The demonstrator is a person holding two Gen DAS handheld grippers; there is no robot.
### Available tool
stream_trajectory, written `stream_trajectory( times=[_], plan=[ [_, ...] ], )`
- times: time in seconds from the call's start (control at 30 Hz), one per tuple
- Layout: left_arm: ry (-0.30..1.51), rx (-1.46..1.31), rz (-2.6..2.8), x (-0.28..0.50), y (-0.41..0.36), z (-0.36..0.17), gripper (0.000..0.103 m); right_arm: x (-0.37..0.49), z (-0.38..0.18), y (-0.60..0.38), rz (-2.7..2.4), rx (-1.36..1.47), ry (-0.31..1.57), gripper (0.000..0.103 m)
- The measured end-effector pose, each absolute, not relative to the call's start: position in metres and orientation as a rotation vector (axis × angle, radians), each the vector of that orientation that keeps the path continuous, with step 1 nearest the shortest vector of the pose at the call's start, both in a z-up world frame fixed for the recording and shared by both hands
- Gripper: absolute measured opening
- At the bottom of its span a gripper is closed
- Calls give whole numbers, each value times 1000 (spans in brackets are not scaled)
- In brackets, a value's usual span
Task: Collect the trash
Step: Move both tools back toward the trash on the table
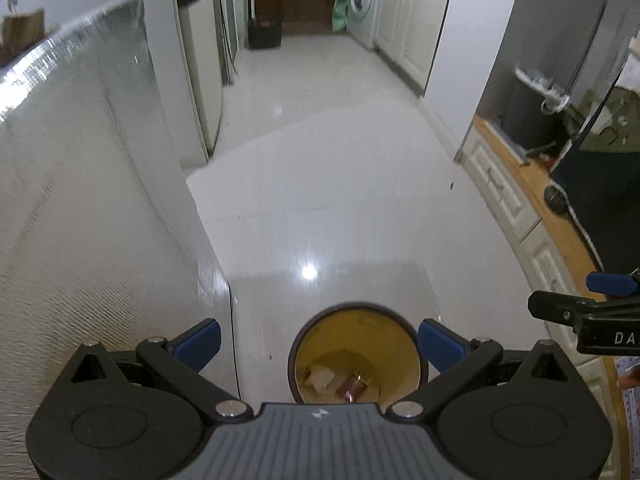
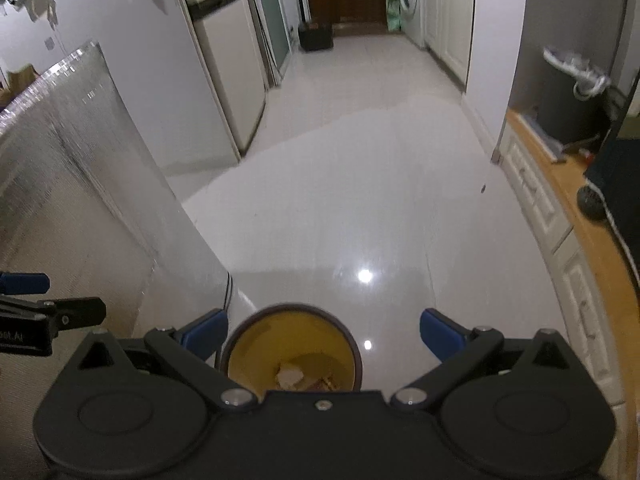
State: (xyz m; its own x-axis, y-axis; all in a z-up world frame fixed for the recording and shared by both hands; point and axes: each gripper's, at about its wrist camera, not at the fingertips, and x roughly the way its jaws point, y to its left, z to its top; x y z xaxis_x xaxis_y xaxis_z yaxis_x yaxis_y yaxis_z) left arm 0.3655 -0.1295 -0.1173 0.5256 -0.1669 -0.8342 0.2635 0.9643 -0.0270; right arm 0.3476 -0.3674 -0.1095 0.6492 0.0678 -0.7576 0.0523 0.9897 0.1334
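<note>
Faintly, "DA" shows on the right gripper (image 1: 576, 300) (rest cut off).

The bin (image 1: 357, 354) has its near rim hidden behind the left gripper's body; scraps inside (image 1: 352, 388) are too blurred to identify. The right gripper (image 1: 592, 300) is cut off at the frame's edge.

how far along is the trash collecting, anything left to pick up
Done: the yellow bin on the floor already holds a red wrapper and crumpled white paper. In hand: nothing; left tongs and right tongs both hang open and empty above it. Left: only a small dark speck shows on the tiles.
</note>
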Motion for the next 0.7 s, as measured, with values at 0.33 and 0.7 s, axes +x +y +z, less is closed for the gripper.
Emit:
stream_trajectory(
  times=[0.33,0.7],
  plan=[
    [764,79,-276,323,-122,-56,103,301,-57,-360,29,152,683,103],
    [568,68,-315,254,-105,-1,103,240,-6,-346,40,174,494,103]
  ],
)
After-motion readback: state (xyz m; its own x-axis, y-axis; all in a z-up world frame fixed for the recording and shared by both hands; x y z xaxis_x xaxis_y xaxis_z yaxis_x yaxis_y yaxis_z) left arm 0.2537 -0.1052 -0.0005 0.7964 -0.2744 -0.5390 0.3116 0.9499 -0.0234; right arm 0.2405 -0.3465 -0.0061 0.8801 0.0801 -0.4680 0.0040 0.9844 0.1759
